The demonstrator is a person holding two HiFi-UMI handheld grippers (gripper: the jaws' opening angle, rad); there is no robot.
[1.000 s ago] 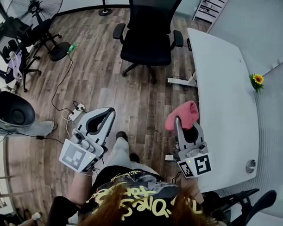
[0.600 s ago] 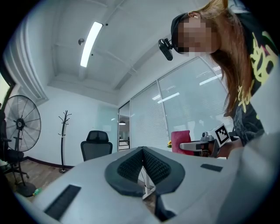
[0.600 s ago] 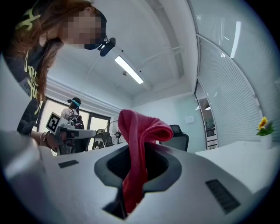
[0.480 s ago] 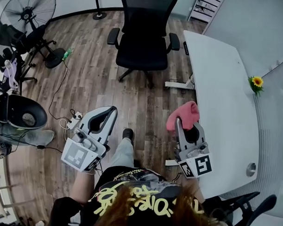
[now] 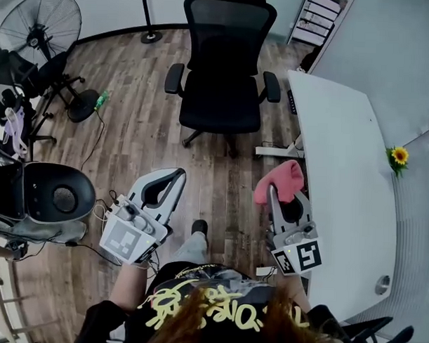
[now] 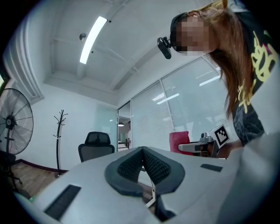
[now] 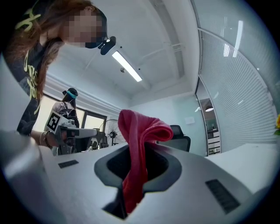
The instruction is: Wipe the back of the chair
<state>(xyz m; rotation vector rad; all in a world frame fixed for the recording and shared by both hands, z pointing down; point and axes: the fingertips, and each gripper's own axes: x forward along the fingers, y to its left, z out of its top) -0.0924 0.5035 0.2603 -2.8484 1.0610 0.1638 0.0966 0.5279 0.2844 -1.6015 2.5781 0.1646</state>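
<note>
Since a second ago the black chair (image 5: 223,97) has come fuller into the head view, its back (image 5: 230,24) now showing whole. The right hand-held gripper (image 5: 271,190) is clamped on a pink cloth (image 5: 283,178), well short of the chair and beside the white tabletop (image 5: 341,158). The left hand-held gripper (image 5: 176,176) is clenched on nothing.

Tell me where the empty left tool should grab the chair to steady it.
Take the chair by the armrest at the head view's left, coming from the front. The chair faces the person, and that narrow padded bar sticks out on the left tool's side. The tool's jaws are together, so open them first.
</note>
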